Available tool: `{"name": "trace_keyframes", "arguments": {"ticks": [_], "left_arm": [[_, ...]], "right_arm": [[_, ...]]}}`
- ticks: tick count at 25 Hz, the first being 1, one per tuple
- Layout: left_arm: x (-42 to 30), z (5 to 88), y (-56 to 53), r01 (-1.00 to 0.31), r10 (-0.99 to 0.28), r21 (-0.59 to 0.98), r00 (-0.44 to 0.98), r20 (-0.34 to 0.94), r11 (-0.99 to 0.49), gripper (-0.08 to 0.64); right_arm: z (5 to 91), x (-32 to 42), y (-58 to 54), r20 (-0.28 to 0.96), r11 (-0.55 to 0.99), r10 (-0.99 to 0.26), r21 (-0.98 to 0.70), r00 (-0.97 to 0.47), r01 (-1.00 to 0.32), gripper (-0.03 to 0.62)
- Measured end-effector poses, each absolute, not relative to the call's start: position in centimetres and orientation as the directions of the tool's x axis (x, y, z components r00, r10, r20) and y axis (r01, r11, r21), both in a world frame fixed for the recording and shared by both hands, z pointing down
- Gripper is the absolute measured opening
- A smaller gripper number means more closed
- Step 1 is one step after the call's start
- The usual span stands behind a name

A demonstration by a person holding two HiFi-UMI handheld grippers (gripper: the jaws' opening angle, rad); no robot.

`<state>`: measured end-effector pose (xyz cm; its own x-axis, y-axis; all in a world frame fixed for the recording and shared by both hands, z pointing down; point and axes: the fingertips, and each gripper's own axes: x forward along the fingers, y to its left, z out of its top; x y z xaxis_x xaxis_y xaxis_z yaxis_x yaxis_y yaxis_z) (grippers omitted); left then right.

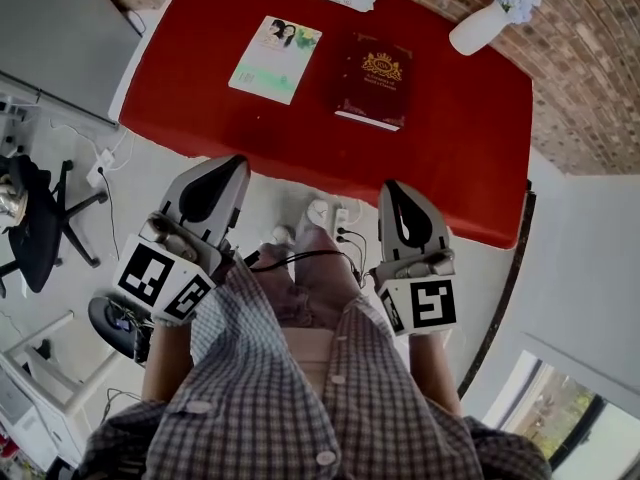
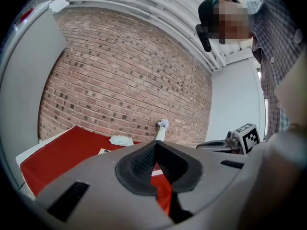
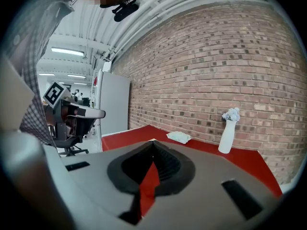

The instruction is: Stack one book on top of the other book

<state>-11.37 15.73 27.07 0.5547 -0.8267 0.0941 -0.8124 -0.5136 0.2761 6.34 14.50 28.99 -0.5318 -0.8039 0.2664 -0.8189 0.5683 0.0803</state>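
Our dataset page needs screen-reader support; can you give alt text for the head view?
On a red table lie a pale green book, left, and a dark red book, right, side by side and apart. The left gripper and right gripper hover shut and empty by its near edge; a white vase stands far right.

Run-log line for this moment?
stage: books unstacked | left gripper: shut, empty | right gripper: shut, empty | light book, maroon book: apart on red table

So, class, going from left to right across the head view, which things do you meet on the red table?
Pale green paperback book → dark maroon hardcover book with gold crest → white vase holding pale flowers.
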Motion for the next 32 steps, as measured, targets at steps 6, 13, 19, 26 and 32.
{"name": "trace_keyframes", "arguments": {"ticks": [6, 13, 19, 26, 32], "left_arm": [[-11.2, 27.5, 12.3, -0.828, -0.84, 0.281, 0.531, 0.115, -0.485, 0.008], [-9.9, 26.9, 7.6, -0.85, -0.86, 0.269, 0.496, 0.118, -0.453, 0.008], [-9.5, 26.2, 4.6, -0.873, -0.88, 0.26, 0.456, 0.134, -0.413, 0.008], [-9.5, 27.1, 1.9, -0.881, -0.881, 0.258, 0.444, 0.164, -0.396, 0.008], [-10.3, 27.6, -0.7, -0.866, -0.861, 0.246, 0.48, 0.168, -0.435, 0.008]], "right_arm": [[29.9, 6.0, 10.7, 0.291, 0.605, -0.773, 0.069, -0.564, -0.793, 0.008], [30.2, 6.3, 5.8, 0.299, 0.652, -0.734, 0.059, -0.61, -0.756, 0.008], [29.9, 6.7, 2.6, 0.287, 0.686, -0.704, 0.038, -0.649, -0.727, 0.008], [31.0, 7.0, 0.5, 0.297, 0.686, -0.696, 0.006, -0.654, -0.727, 0.008], [31.5, 5.8, -1.2, 0.31, 0.665, -0.712, 0.011, -0.63, -0.746, 0.008]]}}
